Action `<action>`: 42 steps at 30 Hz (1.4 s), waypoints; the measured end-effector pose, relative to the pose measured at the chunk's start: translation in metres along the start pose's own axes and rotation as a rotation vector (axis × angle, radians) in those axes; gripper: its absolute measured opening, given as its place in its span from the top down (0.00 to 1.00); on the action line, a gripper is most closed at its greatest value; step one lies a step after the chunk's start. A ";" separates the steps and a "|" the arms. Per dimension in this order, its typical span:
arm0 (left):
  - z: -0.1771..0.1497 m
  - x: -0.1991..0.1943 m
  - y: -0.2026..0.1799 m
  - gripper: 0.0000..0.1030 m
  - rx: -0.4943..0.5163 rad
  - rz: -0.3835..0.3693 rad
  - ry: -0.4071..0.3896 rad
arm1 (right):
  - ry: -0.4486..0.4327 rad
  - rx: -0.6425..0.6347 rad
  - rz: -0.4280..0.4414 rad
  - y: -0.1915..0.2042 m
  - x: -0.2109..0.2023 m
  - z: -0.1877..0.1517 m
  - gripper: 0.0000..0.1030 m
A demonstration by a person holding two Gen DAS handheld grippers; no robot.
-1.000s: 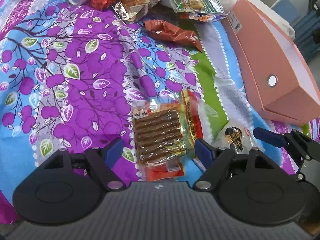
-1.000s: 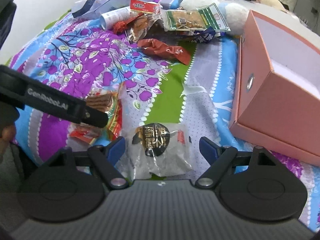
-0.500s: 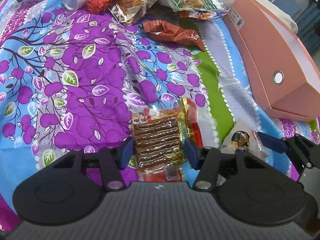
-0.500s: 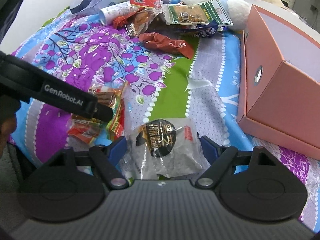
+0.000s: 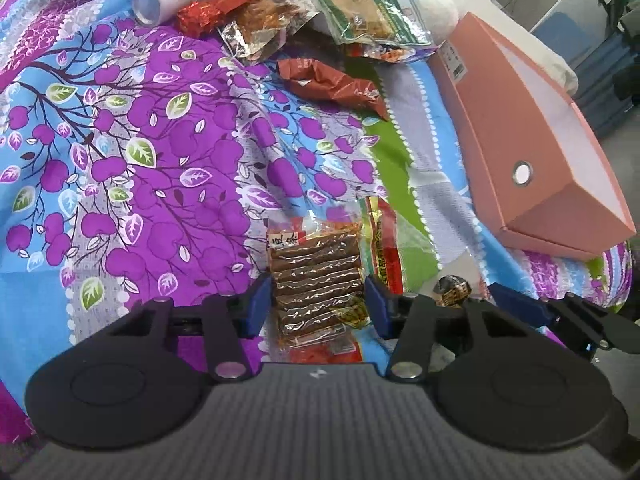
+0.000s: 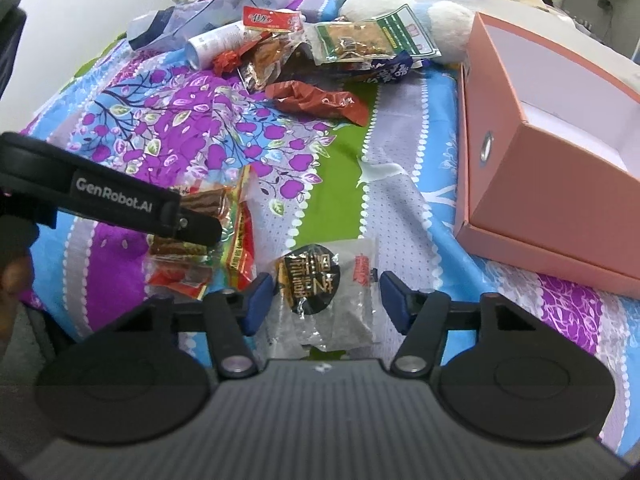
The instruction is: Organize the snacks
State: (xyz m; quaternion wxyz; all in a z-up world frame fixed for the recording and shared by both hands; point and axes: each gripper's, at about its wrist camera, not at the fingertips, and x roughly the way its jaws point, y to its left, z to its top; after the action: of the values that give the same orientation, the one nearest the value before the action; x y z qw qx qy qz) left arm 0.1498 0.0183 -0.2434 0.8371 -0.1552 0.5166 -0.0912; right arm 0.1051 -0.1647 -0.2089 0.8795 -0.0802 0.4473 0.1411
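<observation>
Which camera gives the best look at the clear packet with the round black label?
The right wrist view: the clear packet with the round black label lies whole between that gripper's blue pads, label facing the camera. The left wrist view shows only a sliver of it at the lower right, mostly hidden behind the gripper's linkage.

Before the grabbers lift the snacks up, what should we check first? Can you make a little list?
1. Left gripper around the brown stick snack pack; jaws just closing, pads at its edges: ok.
2. Right gripper around the clear packet with the black label; jaws just closing: ok.
3. Packets firmly pinched: cannot tell.
4. Pink box open on top: ok.
5. Red and yellow packet tucked under the stick pack, might tag along: not ok.
</observation>
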 end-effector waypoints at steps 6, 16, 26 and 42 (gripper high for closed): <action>0.002 -0.015 -0.002 0.47 -0.016 -0.022 -0.026 | -0.017 0.027 0.010 -0.001 -0.013 0.001 0.48; 0.007 -0.025 0.001 0.47 -0.029 -0.015 -0.053 | 0.010 0.025 -0.027 -0.009 -0.006 -0.008 0.65; -0.001 -0.028 0.008 0.47 -0.047 -0.011 -0.047 | -0.020 0.128 0.012 -0.022 0.006 -0.013 0.43; 0.004 -0.045 0.005 0.47 -0.046 -0.025 -0.075 | -0.011 0.176 0.067 -0.024 -0.005 -0.003 0.76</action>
State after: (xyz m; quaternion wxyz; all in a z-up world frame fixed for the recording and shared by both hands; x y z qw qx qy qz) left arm 0.1334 0.0378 -0.2061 0.8508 -0.1844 0.4848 -0.0839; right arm 0.1076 -0.1889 -0.2068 0.8803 0.0131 0.4557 0.1311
